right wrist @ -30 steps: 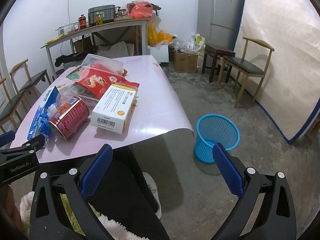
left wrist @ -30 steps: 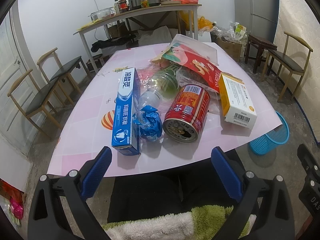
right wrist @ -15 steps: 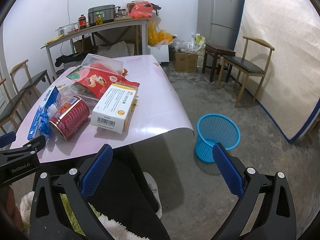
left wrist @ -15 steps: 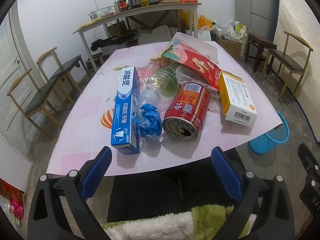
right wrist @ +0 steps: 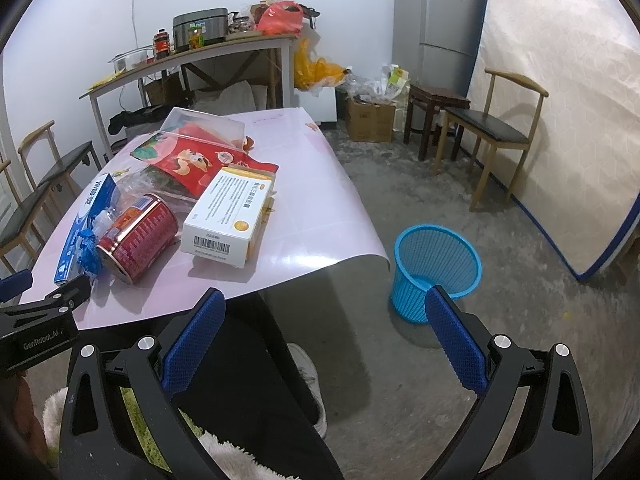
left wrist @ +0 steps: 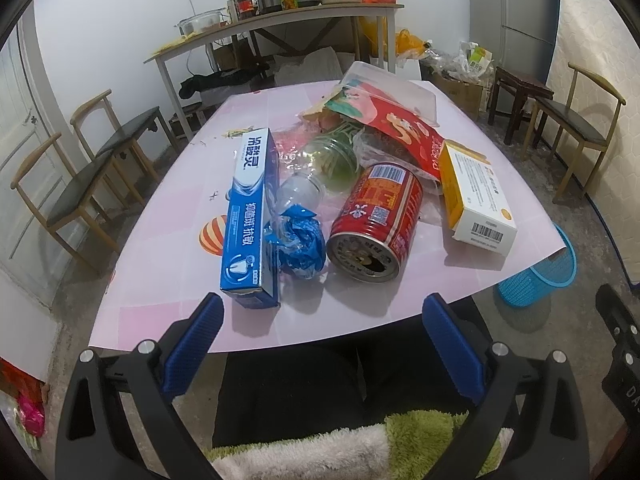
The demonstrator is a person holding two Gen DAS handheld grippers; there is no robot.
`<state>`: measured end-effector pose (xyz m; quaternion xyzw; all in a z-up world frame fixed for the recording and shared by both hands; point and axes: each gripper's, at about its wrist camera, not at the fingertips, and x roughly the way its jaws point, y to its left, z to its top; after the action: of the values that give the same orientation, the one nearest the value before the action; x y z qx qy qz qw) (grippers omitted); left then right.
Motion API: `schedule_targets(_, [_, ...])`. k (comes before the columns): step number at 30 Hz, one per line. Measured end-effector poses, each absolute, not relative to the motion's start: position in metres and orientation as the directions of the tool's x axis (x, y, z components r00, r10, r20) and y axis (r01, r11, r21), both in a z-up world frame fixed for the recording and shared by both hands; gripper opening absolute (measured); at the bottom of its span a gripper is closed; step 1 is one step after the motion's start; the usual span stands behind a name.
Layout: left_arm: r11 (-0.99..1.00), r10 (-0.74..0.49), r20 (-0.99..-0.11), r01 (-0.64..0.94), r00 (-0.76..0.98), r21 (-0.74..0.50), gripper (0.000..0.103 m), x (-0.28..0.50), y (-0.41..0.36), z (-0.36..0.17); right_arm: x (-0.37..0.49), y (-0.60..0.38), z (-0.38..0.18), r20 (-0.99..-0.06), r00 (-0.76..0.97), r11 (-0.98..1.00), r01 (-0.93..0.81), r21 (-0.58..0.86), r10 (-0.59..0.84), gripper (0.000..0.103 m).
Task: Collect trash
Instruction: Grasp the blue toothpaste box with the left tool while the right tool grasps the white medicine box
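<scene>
On the table (left wrist: 160, 280) before you, the trash lies in one cluster. Farthest left is the toothpaste box (left wrist: 252, 216), lying lengthwise away from you. Just right of it sits the crumpled wrapper (left wrist: 298, 242), with a plastic bottle (left wrist: 300, 192) behind it. Right of the wrapper the can (left wrist: 378, 224) lies on its side, its end toward you. Right of the can, nearest the table's right edge, lies the medicine box (left wrist: 476, 196). Behind the can and the box sits the snack bag (left wrist: 400, 128), resting partly on a plastic container (left wrist: 400, 84). The basket (right wrist: 438, 268) stands on the floor, off the table's near right corner.
</scene>
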<state>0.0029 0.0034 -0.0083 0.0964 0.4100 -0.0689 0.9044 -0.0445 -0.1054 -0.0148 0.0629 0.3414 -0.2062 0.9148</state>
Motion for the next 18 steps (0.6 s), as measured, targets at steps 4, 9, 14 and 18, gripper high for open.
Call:
schedule_targets(4, [0.974,-0.071,-0.768,0.211,0.636,0.084,0.097,0.009,0.009,-0.01,-0.038,-0.102,-0.015,-0.658,0.677,0.909,0.415,-0.03,-0.331,0.096])
schedule_targets(9, [0.977,-0.121,-0.792,0.213,0.599,0.012,0.097,0.018,0.021,-0.016,-0.026,-0.107,-0.014,-0.673,0.671,0.916,0.4,-0.024,-0.311,0.096])
schedule_targets(14, [0.97,-0.185,-0.797,0.236,0.575,-0.055,0.097,0.021,0.03,-0.023,-0.004,-0.123,-0.006,-0.699,0.673,0.923,0.382,0.049,-0.241,0.096])
schedule_targets(18, [0.958,-0.262,-0.757,0.256,0.599,-0.129,0.097,0.025,0.04,-0.017,0.015,-0.134,0.003,-0.705,0.678,0.914,0.392,0.103,-0.211,0.096])
